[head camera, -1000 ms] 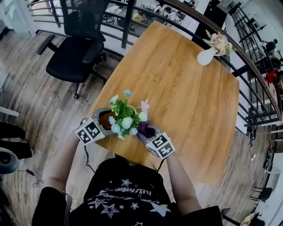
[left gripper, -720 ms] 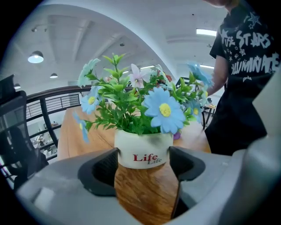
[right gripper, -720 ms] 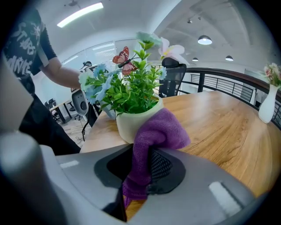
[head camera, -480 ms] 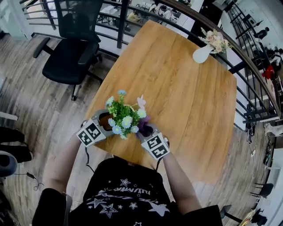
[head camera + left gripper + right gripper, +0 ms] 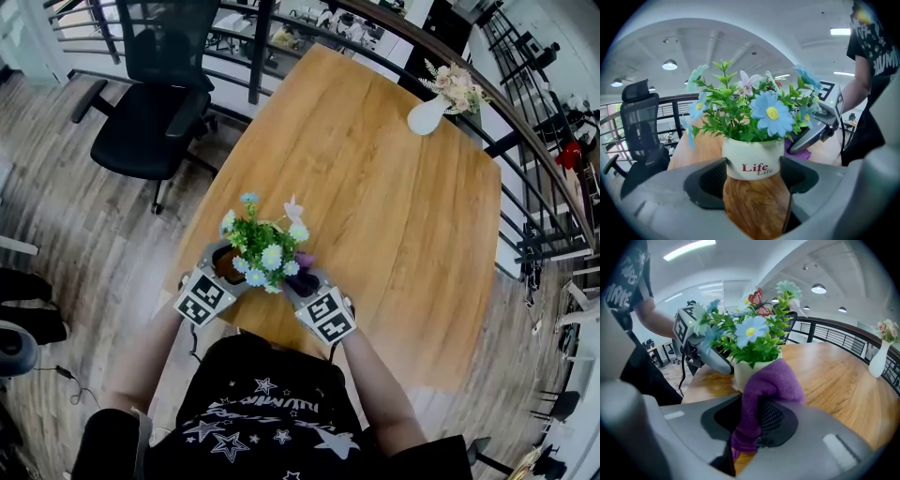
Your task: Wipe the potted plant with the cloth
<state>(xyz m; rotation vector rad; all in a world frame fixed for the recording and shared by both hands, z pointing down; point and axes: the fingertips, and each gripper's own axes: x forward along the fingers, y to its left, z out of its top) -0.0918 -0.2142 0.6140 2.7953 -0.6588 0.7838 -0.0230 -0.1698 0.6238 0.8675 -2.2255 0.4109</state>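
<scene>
the left claw (image 5: 753,174) is clenched on the potted plant (image 5: 752,161). its white pot, printed "life" in red, sits right between the jaws, with 1 dark pad pressed to each side of the wall. above the jaws rise green leaves, blue daisies and 1 pale pink bloom. below the pot, nearer this claw's body, the bare wood of the table (image 5: 754,206) shows. whether the pot rests on it or hangs just clear, i cannot tell. beyond the pot, to the right of the left claw's tips, the right claw (image 5: 813,133) comes in, with a patch of purple cloth (image 5: 799,152) under it.

the right claw's own view shows it (image 5: 750,425) grasping the cloth (image 5: 771,380). the purple fabric is pinched between its 2 jaws and bulges up ahead of the tips, and its front fold touches the pot wall. on the far side of the plant from this claw sits the left claw (image 5: 701,350). well off to this claw's right, a white vase (image 5: 880,359) of pale flowers stands on the table.

in the head view the left claw (image 5: 225,267) and right claw (image 5: 302,279) close on the potted plant (image 5: 262,246) from either side, at the table's near edge. a black office chair (image 5: 155,122) stands on the floor well beyond the left claw.
</scene>
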